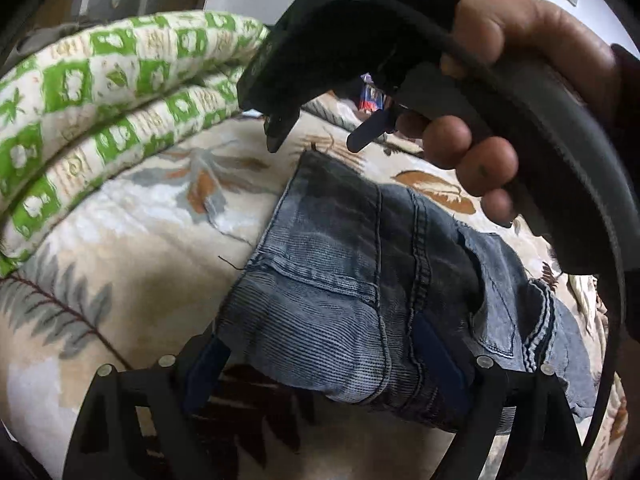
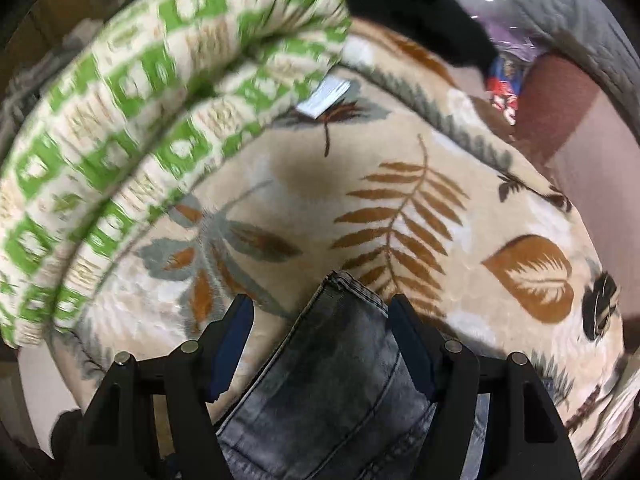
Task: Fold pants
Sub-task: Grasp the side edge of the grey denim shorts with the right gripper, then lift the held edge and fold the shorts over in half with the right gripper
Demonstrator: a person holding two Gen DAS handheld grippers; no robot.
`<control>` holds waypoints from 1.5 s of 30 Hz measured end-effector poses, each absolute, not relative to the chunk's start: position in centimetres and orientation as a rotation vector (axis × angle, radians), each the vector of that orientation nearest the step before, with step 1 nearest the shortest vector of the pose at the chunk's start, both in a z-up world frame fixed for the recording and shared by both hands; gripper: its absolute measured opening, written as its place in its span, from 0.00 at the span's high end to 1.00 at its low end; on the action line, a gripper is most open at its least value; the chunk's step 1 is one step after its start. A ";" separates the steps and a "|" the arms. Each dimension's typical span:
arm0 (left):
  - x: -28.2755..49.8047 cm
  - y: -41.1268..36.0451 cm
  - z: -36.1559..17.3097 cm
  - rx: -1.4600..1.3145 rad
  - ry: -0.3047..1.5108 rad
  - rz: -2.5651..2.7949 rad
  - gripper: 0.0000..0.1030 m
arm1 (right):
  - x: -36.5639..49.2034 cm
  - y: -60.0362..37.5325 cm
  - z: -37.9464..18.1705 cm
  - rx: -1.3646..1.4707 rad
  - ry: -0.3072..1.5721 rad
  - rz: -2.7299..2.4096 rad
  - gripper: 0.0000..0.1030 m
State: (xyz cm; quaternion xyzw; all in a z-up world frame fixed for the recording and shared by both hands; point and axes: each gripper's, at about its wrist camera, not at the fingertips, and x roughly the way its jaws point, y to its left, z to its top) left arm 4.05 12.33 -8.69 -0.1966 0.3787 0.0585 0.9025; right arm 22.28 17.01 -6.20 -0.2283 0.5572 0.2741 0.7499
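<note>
Folded blue-grey jeans (image 1: pixel 352 264) lie on a beige leaf-print blanket (image 1: pixel 132 264). My left gripper (image 1: pixel 320 336) is open wide at the near end of the fold, one finger beside its left edge and the other over the denim. In the same view a hand (image 1: pixel 500 128) holds my right gripper (image 1: pixel 316 144) open just above the far corner of the jeans. In the right wrist view the right gripper (image 2: pixel 320 300) points steeply down, and the dark end of the jeans (image 2: pixel 332 368) lies between its spread fingers. Neither gripper pinches the cloth.
A rolled green-and-cream quilt (image 1: pixel 100 100) lies along the left of the blanket, close to the jeans; its white label (image 2: pixel 324 96) hangs out. A black cloth (image 2: pixel 404 12) and a colourful packet (image 2: pixel 504 84) sit at the far edge, where the blanket (image 2: pixel 440 216) ends.
</note>
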 end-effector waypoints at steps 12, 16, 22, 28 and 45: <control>5.1 12.1 -9.2 -0.439 0.783 0.026 0.64 | 23.9 15.0 -9.3 -0.442 1.287 0.532 0.84; 5.0 11.3 -8.3 -0.383 0.738 0.019 0.69 | 23.5 13.1 -6.7 -0.363 1.235 0.544 0.88; 4.1 9.9 -7.1 -0.302 0.661 0.018 0.72 | 21.7 10.2 -2.2 -0.255 1.119 0.545 0.89; 3.0 9.0 -6.7 -0.249 0.614 0.052 0.67 | 20.5 6.9 1.1 -0.146 1.046 0.560 0.89; 2.8 10.6 -6.3 -0.256 0.600 0.286 0.02 | 21.6 7.8 -0.4 -0.117 1.068 0.563 0.89</control>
